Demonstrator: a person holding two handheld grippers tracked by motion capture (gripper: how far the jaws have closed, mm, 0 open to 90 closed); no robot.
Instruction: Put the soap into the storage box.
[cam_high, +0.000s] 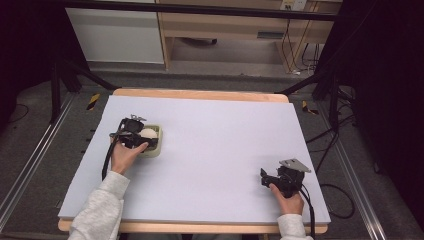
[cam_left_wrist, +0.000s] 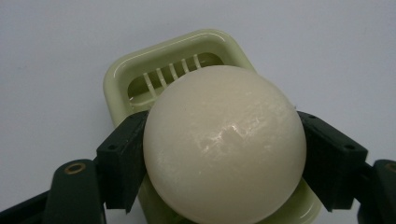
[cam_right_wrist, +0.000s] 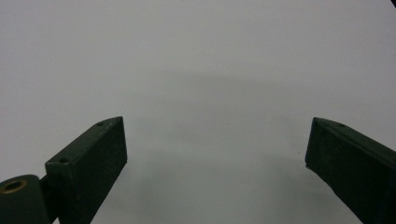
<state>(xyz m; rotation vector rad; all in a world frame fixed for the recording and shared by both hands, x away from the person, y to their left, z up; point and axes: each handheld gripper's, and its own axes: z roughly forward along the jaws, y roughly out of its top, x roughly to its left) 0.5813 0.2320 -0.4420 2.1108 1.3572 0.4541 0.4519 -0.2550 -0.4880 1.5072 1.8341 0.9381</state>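
Left gripper (cam_left_wrist: 224, 163): fingers (cam_left_wrist: 122, 158) clenched on a cream ball (cam_left_wrist: 224, 144), over the pale green slotted tray (cam_left_wrist: 140, 70).
Tray: left part of the bench (cam_high: 215, 150).
Right gripper (cam_right_wrist: 215, 163): fingers released, holding nothing, near the bench's right front.

The counter (cam_high: 210, 145) lies bare across its middle and far half, open for passage. At its left side the pale green slicer tray (cam_high: 156, 141) is the one obstacle, with a white egg (cam_left_wrist: 224, 144) clamped in the left gripper (cam_high: 136, 134) just above it. The right gripper (cam_high: 280, 177), jaws apart, has flat surface ahead.
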